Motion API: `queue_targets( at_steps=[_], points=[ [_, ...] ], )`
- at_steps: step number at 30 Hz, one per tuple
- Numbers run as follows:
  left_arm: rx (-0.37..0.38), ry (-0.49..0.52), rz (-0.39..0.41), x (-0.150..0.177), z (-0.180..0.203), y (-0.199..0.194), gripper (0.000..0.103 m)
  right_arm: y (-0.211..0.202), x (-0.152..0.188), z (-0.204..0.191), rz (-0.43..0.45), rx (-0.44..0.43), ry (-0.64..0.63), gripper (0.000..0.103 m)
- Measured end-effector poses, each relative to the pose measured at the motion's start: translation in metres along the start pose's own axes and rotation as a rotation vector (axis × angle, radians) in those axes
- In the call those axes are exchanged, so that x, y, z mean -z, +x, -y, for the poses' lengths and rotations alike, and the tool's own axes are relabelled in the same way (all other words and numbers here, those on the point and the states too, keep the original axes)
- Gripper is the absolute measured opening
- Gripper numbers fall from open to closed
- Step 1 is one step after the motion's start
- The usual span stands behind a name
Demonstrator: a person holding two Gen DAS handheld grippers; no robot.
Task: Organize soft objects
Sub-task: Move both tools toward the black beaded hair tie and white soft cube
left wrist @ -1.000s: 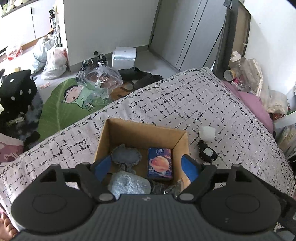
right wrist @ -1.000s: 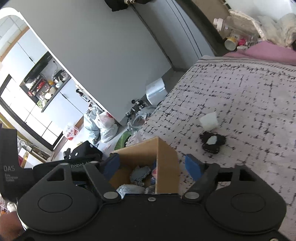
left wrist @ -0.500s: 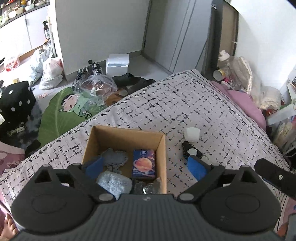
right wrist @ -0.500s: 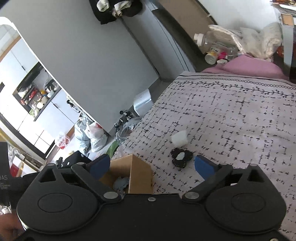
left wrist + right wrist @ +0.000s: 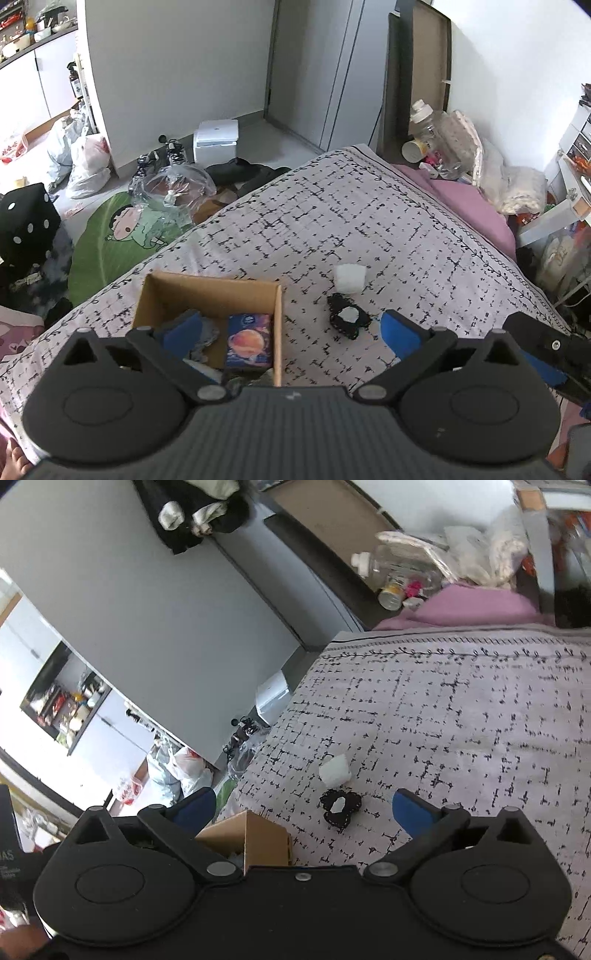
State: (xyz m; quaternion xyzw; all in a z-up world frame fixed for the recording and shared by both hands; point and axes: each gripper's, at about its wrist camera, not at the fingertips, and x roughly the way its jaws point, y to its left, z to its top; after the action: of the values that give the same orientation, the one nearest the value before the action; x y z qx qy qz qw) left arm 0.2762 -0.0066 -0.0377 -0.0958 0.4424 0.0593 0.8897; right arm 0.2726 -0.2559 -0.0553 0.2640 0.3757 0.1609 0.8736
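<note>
An open cardboard box (image 5: 207, 293) stands on the patterned bedspread (image 5: 332, 221). It holds a tissue pack with an orange planet print (image 5: 248, 341) and a grey knitted piece (image 5: 207, 338). To its right lie a black crocheted flower with a white centre (image 5: 347, 319) and a white sponge cube (image 5: 350, 277). My left gripper (image 5: 286, 332) is open and empty above the box's right wall. My right gripper (image 5: 301, 808) is open and empty, with the flower (image 5: 339, 808) and the cube (image 5: 334, 771) ahead between its fingers. The box corner (image 5: 255, 838) shows low left.
The bed's far edge drops to a floor with a green cartoon mat (image 5: 122, 236), plastic bags (image 5: 81, 162), shoes and a white bin (image 5: 216, 142). A pink pillow (image 5: 465, 199), a big plastic bottle (image 5: 432, 136) and clutter sit at the bed's right. My right gripper's body (image 5: 546, 350) shows at lower right.
Both grippers have pulled back and up from the box and swung right, opening wider. The flower and cube now sit nearer the middle of each view.
</note>
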Motion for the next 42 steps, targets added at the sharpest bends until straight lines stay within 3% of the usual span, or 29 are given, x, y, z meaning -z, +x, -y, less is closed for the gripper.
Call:
queue_targets(
  at_steps=[12,26,31,42],
  points=[
    [0.017,-0.007,-0.039,-0.006,0.024,0.037,0.102,0.021,-0.004,0.037,-0.025,0.014,0.140,0.102],
    [0.054,0.080,-0.099,-0.025,0.039,0.090,0.099,0.070,0.001,0.064,-0.069,-0.003,0.278,0.083],
    [0.063,0.095,-0.128,-0.035,0.038,0.111,0.096,0.095,0.006,0.073,-0.087,-0.003,0.323,0.072],
    [0.110,0.153,-0.187,-0.045,0.040,0.149,0.086,0.133,0.019,0.084,-0.143,0.009,0.362,0.063]
  ],
)
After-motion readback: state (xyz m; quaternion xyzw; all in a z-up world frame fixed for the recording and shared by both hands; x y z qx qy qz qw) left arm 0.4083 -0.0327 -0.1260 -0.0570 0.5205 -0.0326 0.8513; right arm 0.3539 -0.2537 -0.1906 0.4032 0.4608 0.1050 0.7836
